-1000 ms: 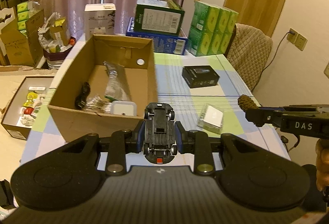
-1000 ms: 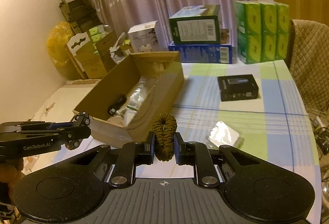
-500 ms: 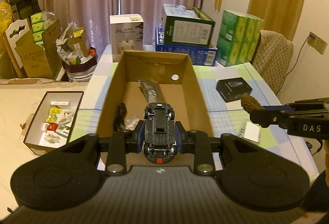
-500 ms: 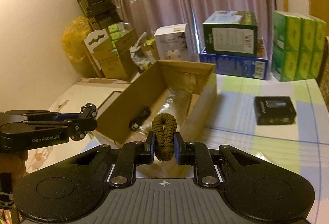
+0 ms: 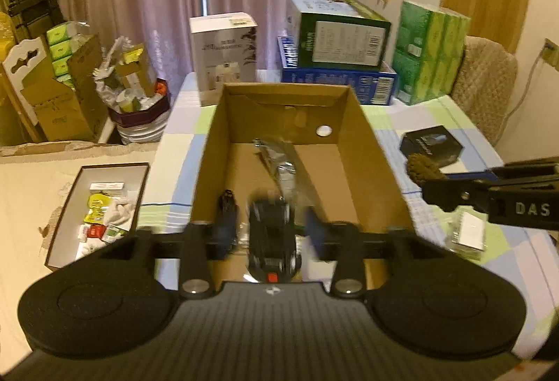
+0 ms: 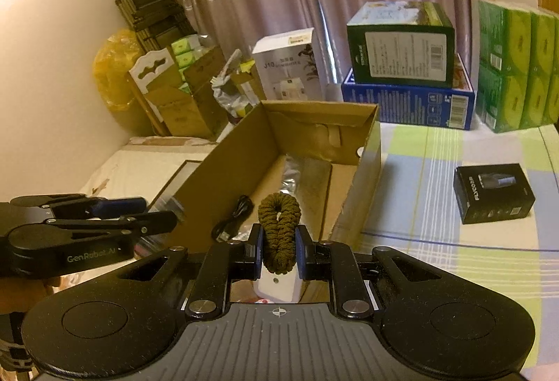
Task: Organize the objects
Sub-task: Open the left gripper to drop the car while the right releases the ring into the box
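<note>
An open cardboard box [image 5: 377, 164] stands on the checked tablecloth. My left gripper [image 5: 269, 231] hovers over its near end, fingers spread wide. A dark toy car [image 5: 274, 237], blurred, sits loose between them with gaps on both sides. Inside the box lie a silver foil packet [image 5: 283, 164] and a black cable [image 6: 234, 217]. My right gripper [image 6: 279, 248] is shut on an olive braided cord loop [image 6: 279, 217], above the box's near right part. The left wrist view shows that cord [image 5: 421, 168] at the box's right wall.
A small black box [image 6: 494, 192] and a clear plastic case [image 5: 468, 234] lie on the cloth right of the cardboard box. A shallow tray of small packets [image 5: 97, 206] sits to its left. Larger cartons [image 5: 335, 35] line the table's far edge.
Both grippers moved over the cardboard box. The left gripper's fingers have opened and let go of the toy car. The right gripper still grips the cord loop.
</note>
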Demonstrator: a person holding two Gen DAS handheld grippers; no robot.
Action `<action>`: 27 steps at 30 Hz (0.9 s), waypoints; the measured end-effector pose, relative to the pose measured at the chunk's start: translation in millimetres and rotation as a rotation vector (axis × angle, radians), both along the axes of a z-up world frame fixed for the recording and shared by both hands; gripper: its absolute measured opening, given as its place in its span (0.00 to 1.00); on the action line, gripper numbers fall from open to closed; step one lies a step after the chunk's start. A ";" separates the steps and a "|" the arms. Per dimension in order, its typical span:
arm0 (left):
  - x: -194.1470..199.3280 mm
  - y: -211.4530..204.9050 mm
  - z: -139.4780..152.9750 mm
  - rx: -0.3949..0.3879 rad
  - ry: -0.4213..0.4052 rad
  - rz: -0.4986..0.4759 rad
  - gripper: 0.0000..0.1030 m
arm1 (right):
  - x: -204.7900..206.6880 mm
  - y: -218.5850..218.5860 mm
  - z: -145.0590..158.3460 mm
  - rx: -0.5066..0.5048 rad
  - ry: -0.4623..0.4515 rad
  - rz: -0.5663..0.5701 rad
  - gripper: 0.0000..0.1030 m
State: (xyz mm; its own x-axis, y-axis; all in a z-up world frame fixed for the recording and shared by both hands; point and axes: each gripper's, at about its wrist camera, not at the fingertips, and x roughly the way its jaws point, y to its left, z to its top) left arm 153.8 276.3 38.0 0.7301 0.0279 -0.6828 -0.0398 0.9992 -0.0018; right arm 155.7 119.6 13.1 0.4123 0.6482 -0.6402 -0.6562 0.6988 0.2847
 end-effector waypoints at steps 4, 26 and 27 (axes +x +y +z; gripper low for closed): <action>-1.1 9.5 -0.3 -0.015 -0.013 0.018 0.47 | 1.3 2.3 -5.7 -0.002 0.008 0.001 0.14; -23.0 19.9 -6.3 -0.040 -0.014 0.066 0.60 | 3.1 8.9 -9.8 0.095 0.053 0.021 0.55; -22.9 19.8 -6.9 -0.041 -0.015 0.068 0.60 | 4.1 6.9 -9.3 0.115 0.053 0.007 0.70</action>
